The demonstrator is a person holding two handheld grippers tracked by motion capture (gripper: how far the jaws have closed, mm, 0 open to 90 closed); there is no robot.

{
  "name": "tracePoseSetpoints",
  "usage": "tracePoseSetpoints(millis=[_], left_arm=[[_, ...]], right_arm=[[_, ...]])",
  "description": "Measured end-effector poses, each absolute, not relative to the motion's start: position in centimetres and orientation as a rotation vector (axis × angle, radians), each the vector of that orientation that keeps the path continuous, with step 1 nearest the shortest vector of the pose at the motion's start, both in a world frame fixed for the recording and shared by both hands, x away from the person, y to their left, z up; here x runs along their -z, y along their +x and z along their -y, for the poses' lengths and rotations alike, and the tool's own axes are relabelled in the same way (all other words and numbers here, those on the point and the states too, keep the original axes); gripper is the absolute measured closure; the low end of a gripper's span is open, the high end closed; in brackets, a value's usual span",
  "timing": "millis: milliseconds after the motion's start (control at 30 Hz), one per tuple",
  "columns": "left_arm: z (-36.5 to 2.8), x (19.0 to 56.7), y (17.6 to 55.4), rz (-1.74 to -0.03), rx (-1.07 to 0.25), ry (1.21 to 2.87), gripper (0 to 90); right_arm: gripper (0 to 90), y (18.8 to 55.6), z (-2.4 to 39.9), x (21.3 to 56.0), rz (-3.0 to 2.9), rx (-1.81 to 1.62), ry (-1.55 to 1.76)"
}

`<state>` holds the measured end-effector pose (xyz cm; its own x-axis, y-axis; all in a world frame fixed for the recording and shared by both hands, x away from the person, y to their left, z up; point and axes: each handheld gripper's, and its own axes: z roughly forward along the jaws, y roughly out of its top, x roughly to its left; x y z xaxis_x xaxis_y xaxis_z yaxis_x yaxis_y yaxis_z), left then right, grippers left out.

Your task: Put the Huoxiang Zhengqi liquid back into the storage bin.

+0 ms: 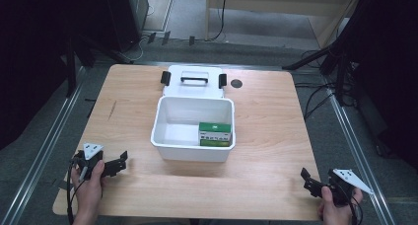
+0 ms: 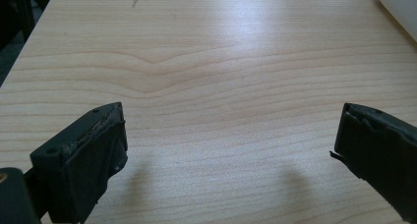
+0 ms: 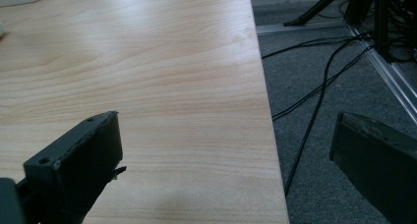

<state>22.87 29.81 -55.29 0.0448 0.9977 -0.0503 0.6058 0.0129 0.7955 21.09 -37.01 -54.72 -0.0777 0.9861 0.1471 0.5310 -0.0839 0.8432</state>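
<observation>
A white plastic bin (image 1: 192,154) stands open in the middle of the wooden table (image 1: 268,121). Inside it, at the front right, lies a green and white box (image 1: 215,134). The bin's white lid (image 1: 193,87), with a black handle and two black clips, lies flat just behind it. My left gripper (image 1: 121,162) rests near the front left corner, open and empty; its jaws (image 2: 231,128) stand wide apart over bare wood. My right gripper (image 1: 306,179) is at the front right corner, also open and empty (image 3: 226,135), with one jaw over the table and the other past its edge.
A small black round disc (image 1: 236,83) sits on the table right of the lid. Cables (image 3: 314,81) and a stand's legs lie on the grey floor beyond the table's right edge. A corner of the bin (image 2: 399,8) shows in the left gripper view.
</observation>
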Motion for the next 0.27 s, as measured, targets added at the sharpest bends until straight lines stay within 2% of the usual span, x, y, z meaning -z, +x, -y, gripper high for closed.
tracePoseSetpoints(millis=[267], left_arm=[[-29.86, 55.29, 22.87, -1.634, -0.754, 1.665, 0.0]], right_arm=[[0.0, 21.2, 37.01, 54.74, -1.662, -1.074, 1.658]])
